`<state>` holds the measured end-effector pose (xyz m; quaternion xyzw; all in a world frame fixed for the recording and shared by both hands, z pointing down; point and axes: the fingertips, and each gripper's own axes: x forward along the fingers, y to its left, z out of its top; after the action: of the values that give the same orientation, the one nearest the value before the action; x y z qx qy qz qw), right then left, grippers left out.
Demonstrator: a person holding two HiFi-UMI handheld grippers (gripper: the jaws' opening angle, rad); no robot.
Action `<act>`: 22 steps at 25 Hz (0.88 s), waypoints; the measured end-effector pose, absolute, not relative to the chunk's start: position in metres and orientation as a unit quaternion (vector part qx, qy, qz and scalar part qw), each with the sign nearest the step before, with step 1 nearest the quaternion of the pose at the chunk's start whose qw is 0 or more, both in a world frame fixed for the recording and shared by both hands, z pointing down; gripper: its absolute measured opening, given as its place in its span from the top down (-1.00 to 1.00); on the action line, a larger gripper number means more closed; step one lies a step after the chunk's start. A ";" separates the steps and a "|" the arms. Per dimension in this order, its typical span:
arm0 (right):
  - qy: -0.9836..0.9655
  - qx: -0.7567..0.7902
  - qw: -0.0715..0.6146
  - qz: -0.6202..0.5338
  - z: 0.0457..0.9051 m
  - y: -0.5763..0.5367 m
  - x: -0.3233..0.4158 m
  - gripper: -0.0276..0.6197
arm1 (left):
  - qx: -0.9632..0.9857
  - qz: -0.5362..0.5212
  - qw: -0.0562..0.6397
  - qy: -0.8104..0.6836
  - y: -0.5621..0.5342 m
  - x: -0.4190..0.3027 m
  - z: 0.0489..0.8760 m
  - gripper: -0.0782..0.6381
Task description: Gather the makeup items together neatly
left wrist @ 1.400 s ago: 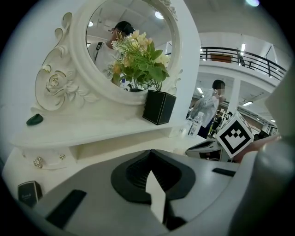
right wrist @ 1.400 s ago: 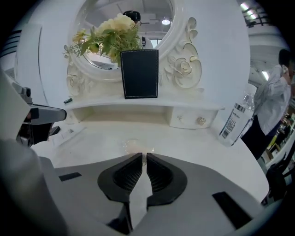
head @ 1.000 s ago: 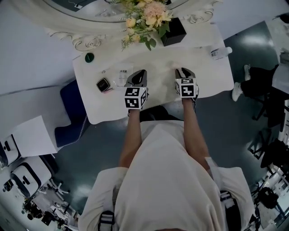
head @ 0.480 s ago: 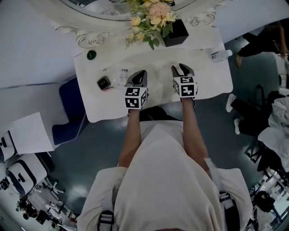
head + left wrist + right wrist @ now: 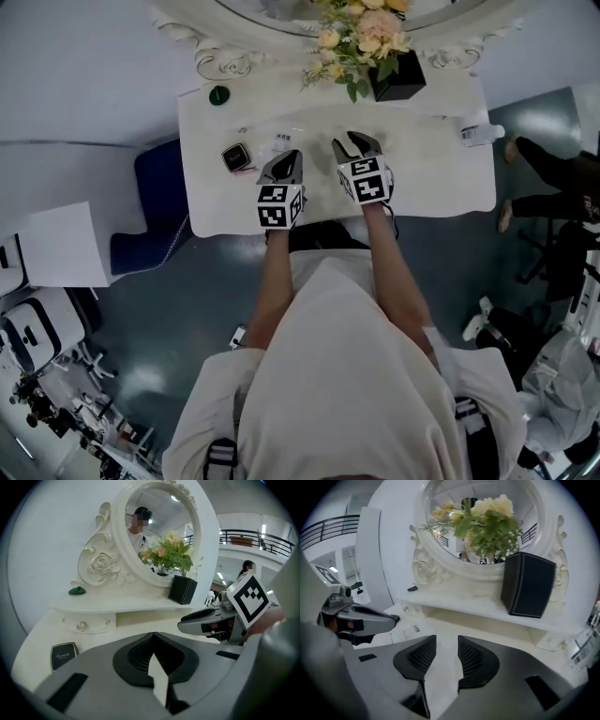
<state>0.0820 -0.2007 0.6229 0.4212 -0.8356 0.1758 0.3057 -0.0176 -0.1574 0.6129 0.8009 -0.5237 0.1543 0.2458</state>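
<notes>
Seen from overhead, a dark compact [image 5: 236,157] lies at upper left on a white dressing table [image 5: 431,178], near the left gripper [image 5: 287,161]. That gripper's own view shows its jaws closed tip to tip, gripping nothing. The right gripper [image 5: 359,145] holds its jaws moderately apart over bare tabletop. A black vase [image 5: 398,77] holds flowers [image 5: 361,42] at top centre. Only the left gripper view catches a balcony railing [image 5: 253,538], upper right.

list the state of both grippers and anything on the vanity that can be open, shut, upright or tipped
left gripper, jaws shut, nothing between them
right gripper, jaws apart, nothing between them
black compact, lid closed, lying flat
small drawer, closed
black flower box, upright, flowers standing in it
</notes>
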 end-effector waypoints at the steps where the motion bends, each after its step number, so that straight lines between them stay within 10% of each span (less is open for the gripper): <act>1: -0.843 0.405 0.307 0.174 0.625 -0.197 0.067 0.37 | 0.795 0.153 0.248 -0.531 -0.155 -0.027 0.614 0.74; 22: -0.864 0.135 0.485 -0.008 0.693 -0.099 -0.086 0.36 | 0.708 0.109 0.272 -0.642 -0.100 -0.161 0.621 0.74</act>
<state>-0.0856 -0.0992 0.6930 0.1347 -0.8642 -0.0077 0.4846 -0.1615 -0.1000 0.6215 0.7083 -0.6423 0.1087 0.2718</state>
